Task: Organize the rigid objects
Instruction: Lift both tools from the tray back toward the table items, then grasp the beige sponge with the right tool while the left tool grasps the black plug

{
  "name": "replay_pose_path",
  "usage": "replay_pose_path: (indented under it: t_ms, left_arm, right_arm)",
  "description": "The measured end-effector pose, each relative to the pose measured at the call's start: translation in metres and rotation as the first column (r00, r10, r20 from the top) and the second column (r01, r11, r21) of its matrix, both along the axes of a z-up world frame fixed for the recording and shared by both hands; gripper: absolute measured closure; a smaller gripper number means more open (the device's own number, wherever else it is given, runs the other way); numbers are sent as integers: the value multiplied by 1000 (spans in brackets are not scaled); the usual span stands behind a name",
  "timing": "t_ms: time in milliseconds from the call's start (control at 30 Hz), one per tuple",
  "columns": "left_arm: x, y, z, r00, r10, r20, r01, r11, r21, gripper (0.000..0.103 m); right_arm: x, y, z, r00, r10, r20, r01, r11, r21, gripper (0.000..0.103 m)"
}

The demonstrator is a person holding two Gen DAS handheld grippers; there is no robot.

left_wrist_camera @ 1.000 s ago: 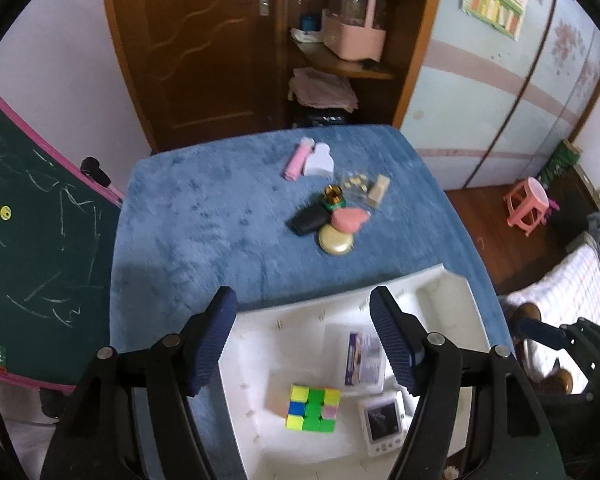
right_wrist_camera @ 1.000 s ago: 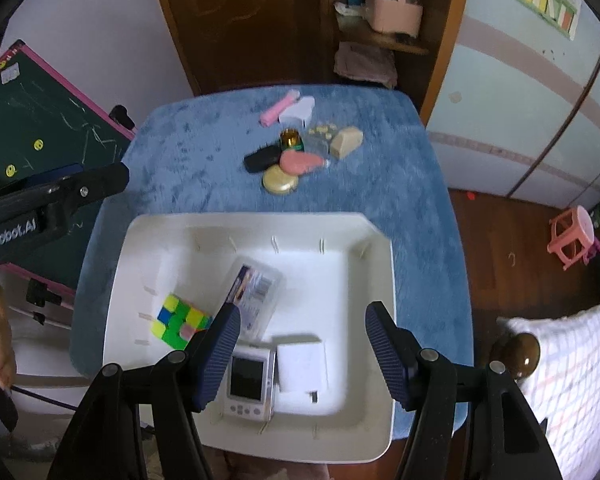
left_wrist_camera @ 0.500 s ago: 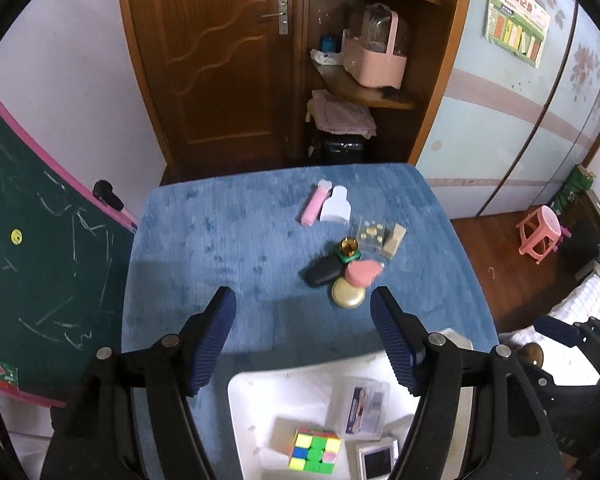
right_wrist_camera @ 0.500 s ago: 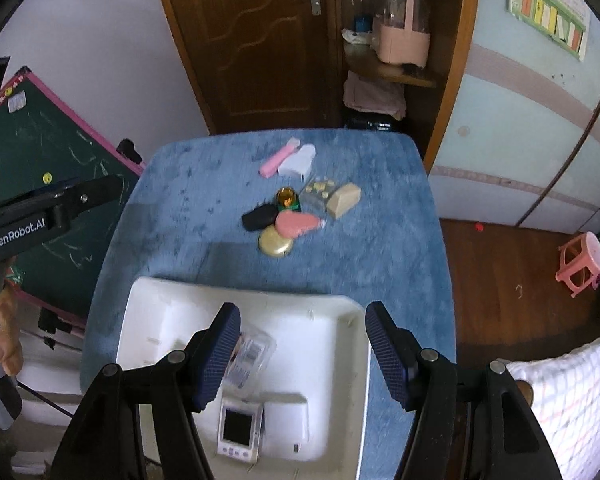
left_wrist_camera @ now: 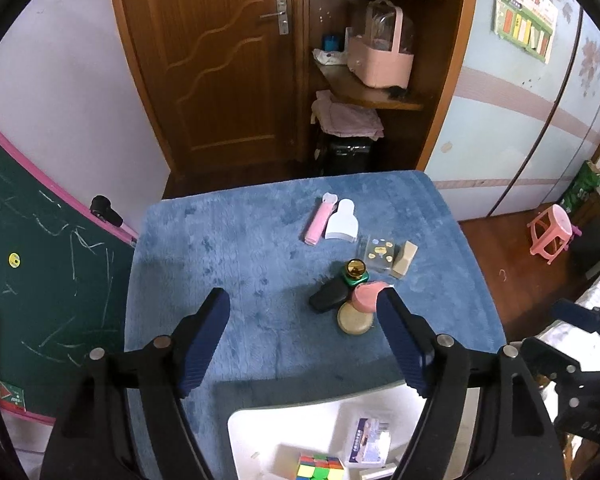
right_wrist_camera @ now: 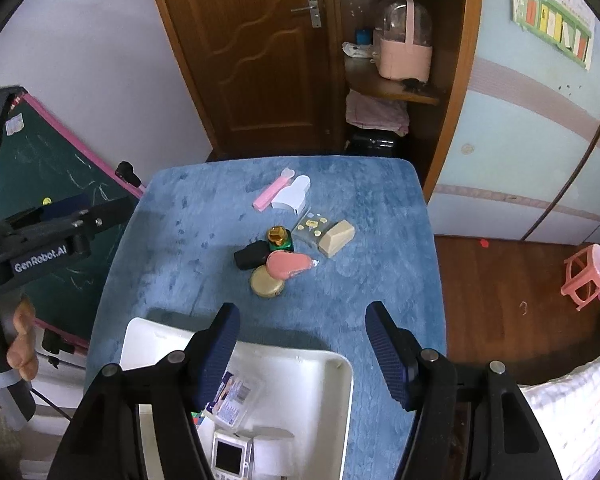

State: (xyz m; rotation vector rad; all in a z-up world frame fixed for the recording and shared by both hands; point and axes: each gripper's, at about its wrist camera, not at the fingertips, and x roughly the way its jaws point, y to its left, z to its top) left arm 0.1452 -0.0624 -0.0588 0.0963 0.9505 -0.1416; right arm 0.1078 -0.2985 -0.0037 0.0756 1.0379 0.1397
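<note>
Chalkboard, dark green w/ pink frame point(left_wrist_camera: 40, 248), fills left edge of left wrist view. Next to it the blue plush-covered table point(left_wrist_camera: 228, 264) takes the middle. Left gripper point(left_wrist_camera: 304, 344) sits at lower centre, pointing down; fingers spread wide and jaws opening, nothing btwn them, only blue cloth behind. Lower centre-right: white plastic tray point(left_wrist_camera: 260, 432) at bottom edge, holding a multicolour puzzle cube point(left_wrist_camera: 320, 468) and a clear flat case w/ printed card point(left_wrist_camera: 370, 446) just right of it. Above, right of centre, loose items in a cluster on the cloth: black oblong case point(left_wrist_camera: 327, 295), touching round gold compact point(left_wrist_camera: 355, 319), pink rounded dispenser point(left_wrist_camera: 366, 296) partly hidden by right finger, green-and-gold small jar point(left_wrist_camera: 357, 271). Further up: pink slim stick point(left_wrist_camera: 319, 226) beside white bottle-shaped piece point(left_wrist_camera: 342, 224); right of those a clear sticker packet point(left_wrist_camera: 380, 254) and tan block point(left_wrist_camera: 405, 259). Right wrist view: far left, a hand point(right_wrist_camera: 22, 344) holding the other gripper's black body. Right gripper point(right_wrist_camera: 302, 346) at lower centre, fingers apart and jaws opening, empty, over the tray's far rim point(right_wrist_camera: 300, 354). In tray, lower centre: white handheld w/ small screen point(right_wrist_camera: 230, 458). Pink plastic stool point(right_wrist_camera: 586, 280) on wood floor at far right.
</note>
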Motion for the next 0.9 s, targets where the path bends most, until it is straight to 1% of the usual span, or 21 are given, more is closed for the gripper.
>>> replay_pose_path:
  t_ms: [67,233,367,433,533,600,700,733,800,867,900]
  left_arm:
    - [9,0,-7,1000,11,-19,-11,1000,1,24]
    - [28,2,-23,997,33,-69,-33,999,-3,24]
    - [46,-1,-42,992,13,-123,-12,1000,10,24]
    - [54,-4,-55,987,-14,-157,18,1000,20,24]
    - [66,-9,-85,974,-66,-217,81,995,62,24]
    - [73,-12,-102,961,-94,-259,119,989,83,24]
    - [83,-16,-131,936,-127,-328,172,979,111,24]
    - [85,-17,-137,932,-130,-339,180,976,121,24]
    - [89,-20,-153,922,-136,-361,203,967,154,24]
    - [94,-23,-164,913,-151,-378,227,960,164,24]
    - [95,-26,-169,909,-162,-384,242,956,168,24]
  right_arm:
    - [5,-5,-5,1000,-9,-9,9,1000,2,31]
    - [29,-11,-19,998,-7,-57,7,1000,11,31]
    - [51,-13,-33,995,-5,-95,4,1000,-11,31]
    - [61,-15,-41,993,-8,-115,9,1000,9,31]
    - [80,-23,-56,987,-31,-156,40,998,55,31]
    - [93,-27,-64,983,-53,-178,65,996,67,31]
    - [113,-32,-80,974,-79,-212,99,991,86,31]
    - [119,-33,-85,970,-88,-225,111,990,89,31]
    - [135,-35,-100,958,-121,-259,142,988,65,31]
    - [149,-39,-116,944,-158,-291,180,982,50,31]
    - [156,-42,-124,936,-170,-307,197,979,57,31]
